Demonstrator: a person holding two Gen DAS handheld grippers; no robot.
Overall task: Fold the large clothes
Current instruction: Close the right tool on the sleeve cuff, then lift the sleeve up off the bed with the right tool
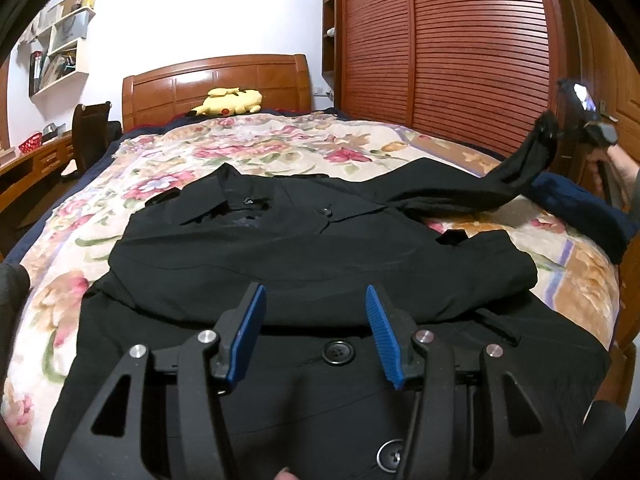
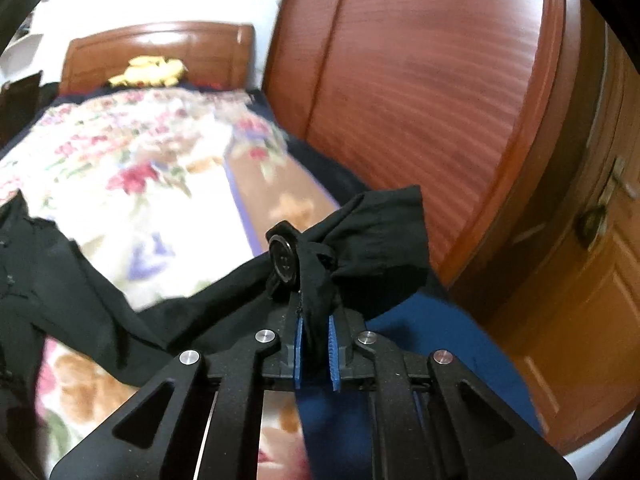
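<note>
A black coat point(image 1: 320, 248) lies spread on a floral quilt point(image 1: 280, 148) across the bed, its upper part folded over the lower, directly ahead of and under the left tongs point(image 1: 316, 320). Those tongs hang just above the cloth with their blue pads point(image 1: 248, 336) standing apart and nothing between them; a large black button point(image 1: 339, 353) shows in the gap on the coat below. Only the left wrist view takes in the whole garment, along with the right tongs point(image 1: 548, 128) far off to the right, raised above the bed edge with a sleeve point(image 1: 516, 176) stretched up to them from the coat. It also shows a yellow plush toy point(image 1: 232, 102) against the wooden headboard point(image 1: 216, 80) well ahead, wall shelves point(image 1: 64, 44) up to the left, and a slatted wardrobe door point(image 1: 460, 48) to the right. The right wrist view, blurred in its background, gives the close detail: the right tongs point(image 2: 316, 336) are clamped on the bunched sleeve end point(image 2: 360, 248), the blue pads pressed tight against the fabric, with a cuff button point(image 2: 282, 258) standing on edge just past the tips, and a dark blue sheet point(image 2: 432, 336) beneath. No brand, label or writing can be read in either view.
</note>
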